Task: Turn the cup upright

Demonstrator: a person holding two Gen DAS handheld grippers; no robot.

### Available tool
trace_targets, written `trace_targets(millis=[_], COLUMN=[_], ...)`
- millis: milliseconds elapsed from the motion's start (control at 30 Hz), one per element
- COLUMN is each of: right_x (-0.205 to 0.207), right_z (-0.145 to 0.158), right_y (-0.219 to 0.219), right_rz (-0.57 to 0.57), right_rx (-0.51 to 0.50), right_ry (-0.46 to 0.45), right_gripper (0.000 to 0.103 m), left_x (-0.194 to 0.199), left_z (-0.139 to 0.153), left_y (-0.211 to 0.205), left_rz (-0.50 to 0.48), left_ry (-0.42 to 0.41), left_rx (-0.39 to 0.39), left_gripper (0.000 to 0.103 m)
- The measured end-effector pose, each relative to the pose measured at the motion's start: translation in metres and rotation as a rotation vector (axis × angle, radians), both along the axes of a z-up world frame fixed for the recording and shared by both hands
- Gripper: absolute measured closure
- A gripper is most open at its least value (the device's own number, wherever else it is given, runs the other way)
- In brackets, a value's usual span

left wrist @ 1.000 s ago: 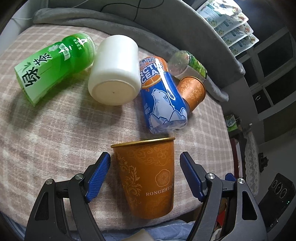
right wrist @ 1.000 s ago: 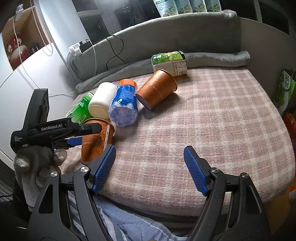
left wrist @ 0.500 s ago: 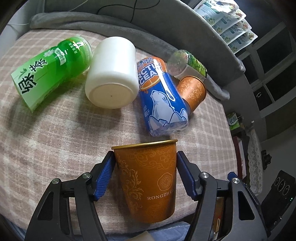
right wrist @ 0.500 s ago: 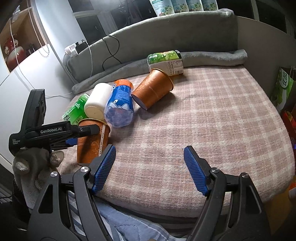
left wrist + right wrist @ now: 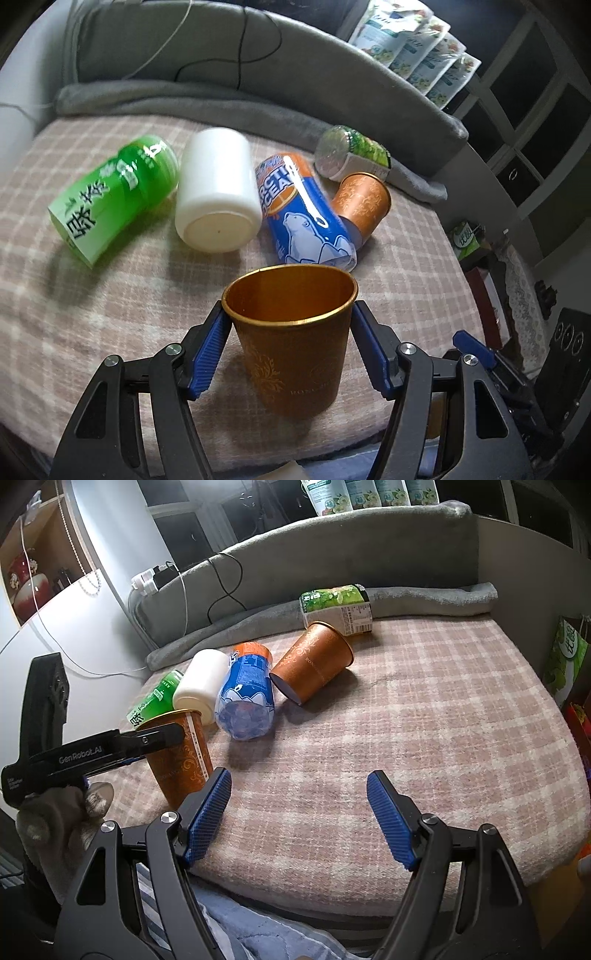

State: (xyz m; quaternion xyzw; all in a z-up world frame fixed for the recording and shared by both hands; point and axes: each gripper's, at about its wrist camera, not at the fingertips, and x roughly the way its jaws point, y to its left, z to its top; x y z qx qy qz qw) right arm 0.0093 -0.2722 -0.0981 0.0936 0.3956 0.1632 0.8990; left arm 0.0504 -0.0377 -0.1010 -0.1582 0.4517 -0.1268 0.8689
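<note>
An orange paper cup [image 5: 293,347] with a gold rim stands mouth up, slightly tilted, near the front edge of the plaid bed cover. My left gripper [image 5: 290,345] is shut on it, blue pads against both sides. In the right wrist view the same cup [image 5: 181,753] shows at the left, held by the left gripper [image 5: 159,738]. A second orange cup [image 5: 364,201] lies on its side further back; it also shows in the right wrist view [image 5: 314,662]. My right gripper [image 5: 297,814] is open and empty above the front of the bed.
Lying on the cover: a green bottle [image 5: 114,199], a white cup [image 5: 216,195], a blue Arctic Ocean bottle [image 5: 303,218] and a green-labelled bottle [image 5: 351,153]. A grey cushion rim [image 5: 295,66] bounds the back. The bed edge [image 5: 332,897] is right below my right gripper.
My left gripper closed on the orange cup and tilted it, so the cup's open mouth now shows from above. The right gripper stayed open and moved little.
</note>
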Motion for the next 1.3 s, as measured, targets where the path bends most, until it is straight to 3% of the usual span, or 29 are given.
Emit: trace_targets(millis=[333,633,800,1300], right_x=[0.002,0.004,0.004,0.004], right_z=[-0.002,-0.003,-0.003,-0.003], right_y=[-0.002,-0.003,-0.003,-0.003], right_rz=[-0.011,-0.012,-0.012,-0.011], right_rx=[0.004,0.006,0.006,0.007], right_ry=[0.002,0.001,0.001,-0.002], right_gripper=[0.025,0.024,0.025,0.025], left_x=[-0.008,-0.016,-0.015,-0.017], left_z=[0.008,0.014,0.012,0.003], left_y=[-0.006,-0.02,-0.027,-0.026], left_rz=[-0.017,-0.007,-0.008,-0.005], left_ry=[-0.089,-0.26,-0.298,-0.314], left_rx=[0.082,0.26,0.314,0.326], left_gripper=[0.038,0.038,0.038,0.038])
